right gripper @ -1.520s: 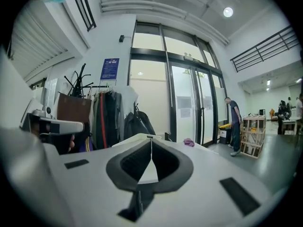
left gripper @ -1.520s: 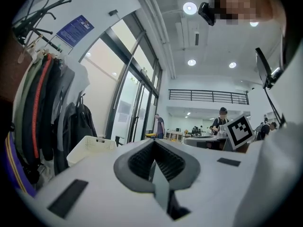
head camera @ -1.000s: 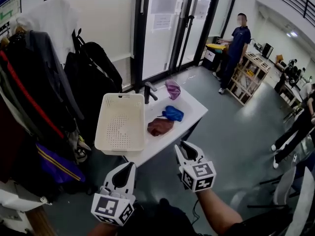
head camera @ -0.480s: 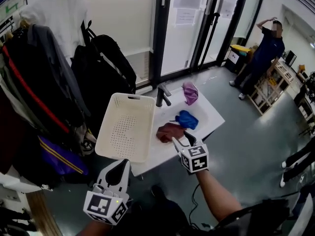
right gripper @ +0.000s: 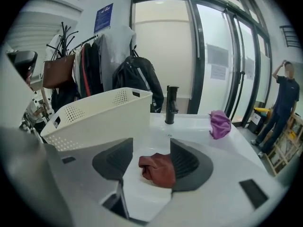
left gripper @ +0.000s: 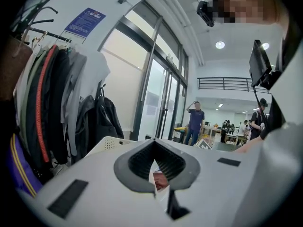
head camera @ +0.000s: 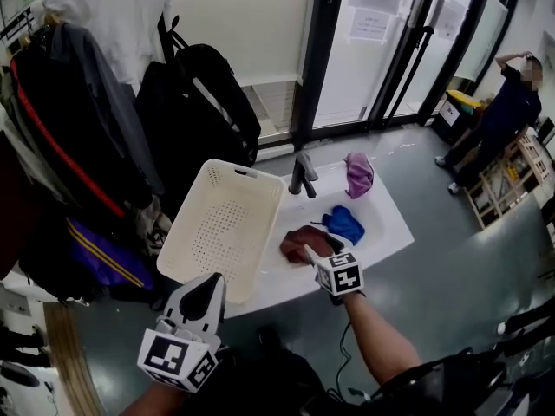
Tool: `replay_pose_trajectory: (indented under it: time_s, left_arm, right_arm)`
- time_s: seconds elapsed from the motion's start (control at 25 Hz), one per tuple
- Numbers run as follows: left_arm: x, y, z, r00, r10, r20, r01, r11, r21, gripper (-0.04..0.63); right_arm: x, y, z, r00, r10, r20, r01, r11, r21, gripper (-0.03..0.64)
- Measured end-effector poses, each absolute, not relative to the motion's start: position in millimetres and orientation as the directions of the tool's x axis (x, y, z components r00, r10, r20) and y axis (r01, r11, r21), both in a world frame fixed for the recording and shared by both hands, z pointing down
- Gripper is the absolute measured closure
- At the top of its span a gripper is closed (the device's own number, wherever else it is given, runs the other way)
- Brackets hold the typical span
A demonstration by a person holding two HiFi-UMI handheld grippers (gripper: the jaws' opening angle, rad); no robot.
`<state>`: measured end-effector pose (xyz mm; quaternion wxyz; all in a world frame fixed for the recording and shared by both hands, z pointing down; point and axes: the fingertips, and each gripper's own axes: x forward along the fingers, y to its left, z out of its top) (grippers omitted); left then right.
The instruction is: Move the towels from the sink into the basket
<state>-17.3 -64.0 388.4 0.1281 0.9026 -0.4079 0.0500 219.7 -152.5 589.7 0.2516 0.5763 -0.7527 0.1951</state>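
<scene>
The red towel (right gripper: pixel 157 169) lies just ahead, framed by the parted, just-opening jaws of the right gripper (head camera: pixel 318 246); the closed left gripper (head camera: pixel 206 286) hangs farther back.

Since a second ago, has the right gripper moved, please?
Yes: the right gripper has advanced to the sink, its jaws just opening with the dark red towel between them.

White sink (head camera: pixel 395 232) — holding basket (head camera: pixel 217 232), faucet (head camera: pixel 302 176), three towels (head camera: pixel 299 241).
</scene>
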Motion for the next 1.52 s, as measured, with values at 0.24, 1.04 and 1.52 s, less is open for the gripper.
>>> replay_pose_trajectory:
  time_s: [0.24, 1.04, 1.52]
  left_arm:
    - [-3.7, -76.6, 398.4, 0.612, -0.753, 0.241, -0.791, -0.577, 0.204, 0.589]
    - [-11.6, -99.8, 434.4, 0.471, -0.797, 0.379, -0.882, -0.44, 0.171, 0.589]
    - [-4.8, -117.4, 441.5, 0.469, -0.801, 0.371, -0.883, -0.428, 0.193, 0.589]
  right_arm:
    - [232.4, -174.8, 639.9, -0.278, -0.655, 0.703, -0.94, 0.335, -0.06, 0.309]
    - [242.8, -217.5, 793.8, -0.325, -0.209, 0.922, -0.861, 0.468, -0.198, 0.245]
    - [236.8, -204.9, 832.2, -0.329, -0.074, 0.942, -0.881, 0.383, -0.278, 0.316]
